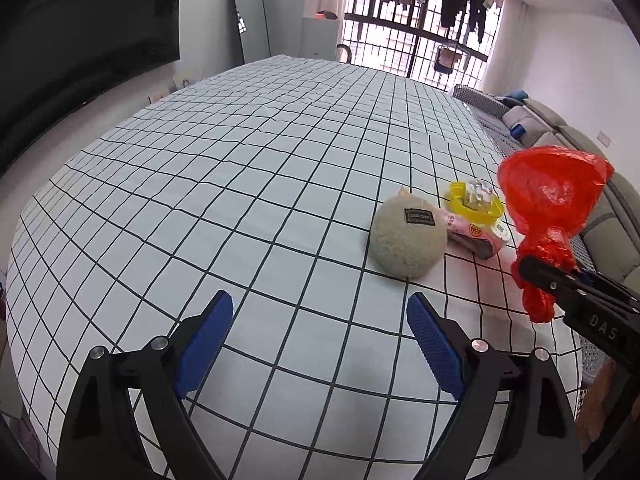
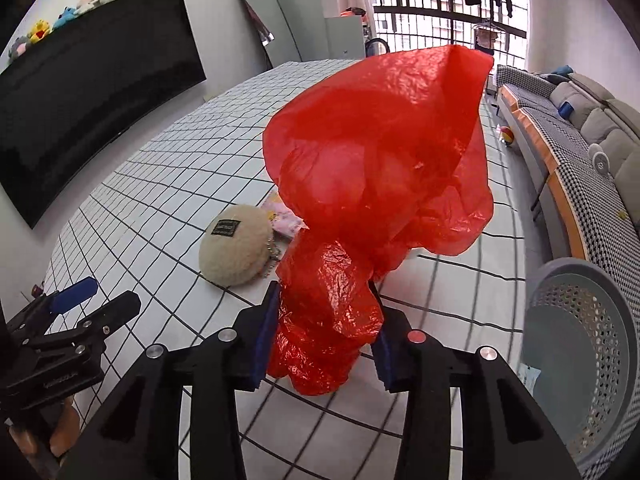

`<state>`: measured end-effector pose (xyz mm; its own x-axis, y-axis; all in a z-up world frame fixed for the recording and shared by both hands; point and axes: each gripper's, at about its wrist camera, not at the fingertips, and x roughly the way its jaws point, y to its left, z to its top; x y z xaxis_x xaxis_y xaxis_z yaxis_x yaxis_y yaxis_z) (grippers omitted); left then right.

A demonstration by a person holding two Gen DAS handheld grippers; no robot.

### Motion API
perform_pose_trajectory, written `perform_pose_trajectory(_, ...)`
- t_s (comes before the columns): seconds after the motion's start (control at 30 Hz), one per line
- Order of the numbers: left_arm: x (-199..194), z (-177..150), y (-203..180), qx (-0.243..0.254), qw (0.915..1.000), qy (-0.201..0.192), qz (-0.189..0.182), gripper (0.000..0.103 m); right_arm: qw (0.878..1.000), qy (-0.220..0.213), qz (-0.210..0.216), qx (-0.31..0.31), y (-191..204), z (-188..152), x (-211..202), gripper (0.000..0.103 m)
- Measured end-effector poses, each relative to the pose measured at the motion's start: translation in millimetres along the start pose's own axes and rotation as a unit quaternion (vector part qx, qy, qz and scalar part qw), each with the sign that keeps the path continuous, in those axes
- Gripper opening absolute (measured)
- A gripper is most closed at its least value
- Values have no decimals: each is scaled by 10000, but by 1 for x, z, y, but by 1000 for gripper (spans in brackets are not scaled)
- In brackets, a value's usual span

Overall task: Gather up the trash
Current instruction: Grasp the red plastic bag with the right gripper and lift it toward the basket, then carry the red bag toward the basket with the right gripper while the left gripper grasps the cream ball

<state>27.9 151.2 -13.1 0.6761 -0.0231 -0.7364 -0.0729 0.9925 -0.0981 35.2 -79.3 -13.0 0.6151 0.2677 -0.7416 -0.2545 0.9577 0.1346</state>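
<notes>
A crumpled red plastic bag hangs in the air over the checked tablecloth, and my right gripper is shut on its lower bunched end. The left wrist view shows the same red bag at the right, pinched by the right gripper. My left gripper stands open over bare cloth with nothing between its blue pads; it also shows at the lower left as the left gripper. On the table lie a fluffy round pouch, a pink packet and a yellow ring-shaped container.
A grey perforated basket stands beside the table at the right, below its edge. A sofa runs along the right wall and a large dark screen hangs on the left wall. The fluffy pouch has a small ball chain.
</notes>
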Motion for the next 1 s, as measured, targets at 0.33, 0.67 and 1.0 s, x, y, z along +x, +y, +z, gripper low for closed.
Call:
perform_pose_trajectory(0.33,10,15,-40,395,9990,96,-182,87,9962,-183,-418,745,-73,-36,-41,40)
perform_pose_trajectory(0.67,46,33,-75,545,9974,411,-241,87,9905,-311,-463,1255,-122,-57,-58,40)
perform_pose_trajectory(1.0,76,44,-82,542,9974,484,-2,87,9872,-288,-425,1511,-146,-67,-57,40)
